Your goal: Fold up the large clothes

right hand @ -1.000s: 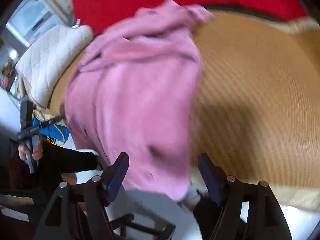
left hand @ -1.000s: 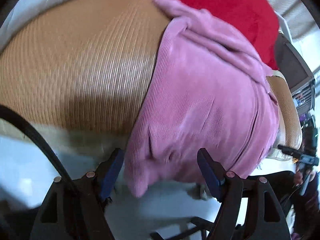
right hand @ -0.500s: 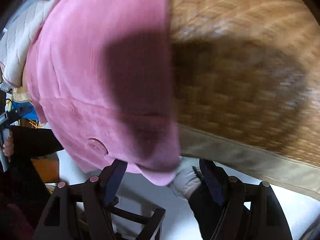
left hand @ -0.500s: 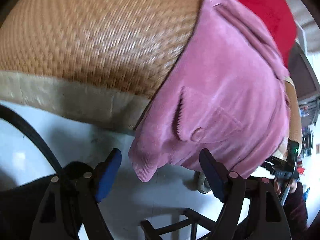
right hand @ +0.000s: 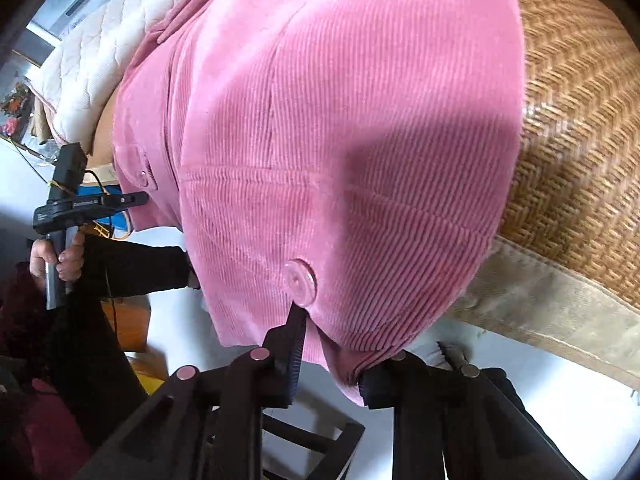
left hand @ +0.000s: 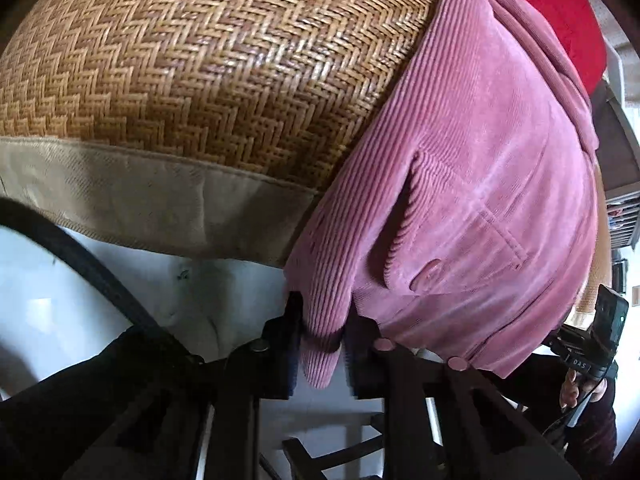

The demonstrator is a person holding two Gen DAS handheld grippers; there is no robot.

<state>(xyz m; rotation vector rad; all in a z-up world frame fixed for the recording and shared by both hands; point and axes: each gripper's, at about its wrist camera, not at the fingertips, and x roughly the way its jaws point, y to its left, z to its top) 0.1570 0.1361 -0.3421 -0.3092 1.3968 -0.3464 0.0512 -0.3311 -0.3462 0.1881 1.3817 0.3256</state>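
Note:
A pink corduroy garment (left hand: 480,152) with buttoned pockets lies on a woven rattan mat (left hand: 208,60) and hangs over its near edge. My left gripper (left hand: 322,338) is shut on the garment's near left corner, which sticks out between the pads. In the right wrist view the same garment (right hand: 340,120) fills the frame. My right gripper (right hand: 332,364) is shut on its near right corner, just below a pink button (right hand: 299,282).
The mat has a beige cloth border (left hand: 140,204) at its near edge, with white floor below. A red cloth (left hand: 552,4) lies beyond the garment. A white quilted pad (right hand: 92,80) lies at the garment's far left. The other gripper's handle and hand (right hand: 60,240) show at left.
Both grippers moved in to the garment's hanging near edge and closed, each on one corner. One second ago both were open and further back.

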